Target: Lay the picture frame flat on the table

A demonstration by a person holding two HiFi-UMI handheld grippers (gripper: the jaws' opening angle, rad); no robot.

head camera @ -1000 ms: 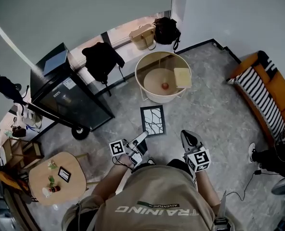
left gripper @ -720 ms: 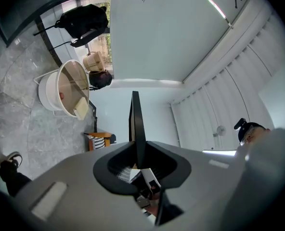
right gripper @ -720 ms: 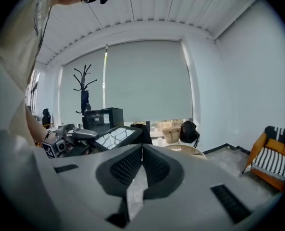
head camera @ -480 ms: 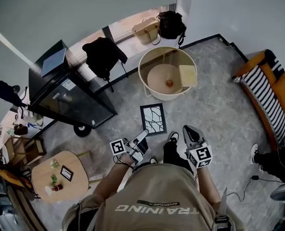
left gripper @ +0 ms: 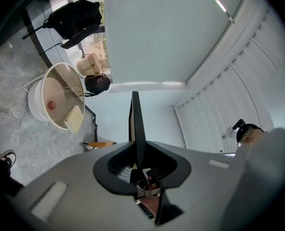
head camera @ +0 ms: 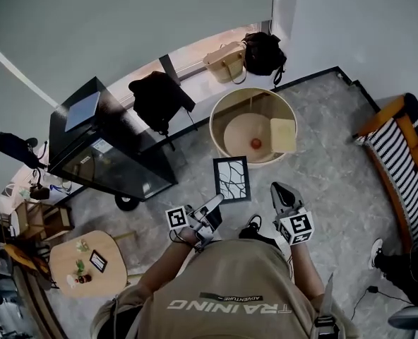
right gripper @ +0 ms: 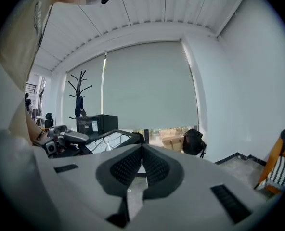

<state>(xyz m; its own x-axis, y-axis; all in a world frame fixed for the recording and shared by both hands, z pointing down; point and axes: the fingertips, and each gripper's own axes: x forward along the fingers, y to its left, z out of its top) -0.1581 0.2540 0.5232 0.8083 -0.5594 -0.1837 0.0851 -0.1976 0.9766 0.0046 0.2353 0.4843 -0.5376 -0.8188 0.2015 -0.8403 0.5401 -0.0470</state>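
The picture frame (head camera: 231,179) is black with a white cracked-line print. It hangs in the air above the grey floor, short of the round table (head camera: 214,122). My left gripper (head camera: 215,203) is shut on the frame's lower left corner. In the left gripper view the frame (left gripper: 136,124) stands edge-on between the jaws of the left gripper (left gripper: 137,153). My right gripper (head camera: 277,188) is to the right of the frame, apart from it, shut and empty. In the right gripper view its jaws (right gripper: 142,153) meet, and the frame (right gripper: 111,141) shows to the left.
The round table has a high rim and holds a red ball (head camera: 255,143) and a beige block (head camera: 283,135). A black wheeled cabinet (head camera: 103,154) stands left, a dark bag (head camera: 159,97) behind it. A striped sofa (head camera: 403,161) is right. A small wooden table (head camera: 89,263) is lower left.
The person has stepped forward over the floor, so the room has shifted in view. The frame stays in the left gripper and both grippers keep their pose.
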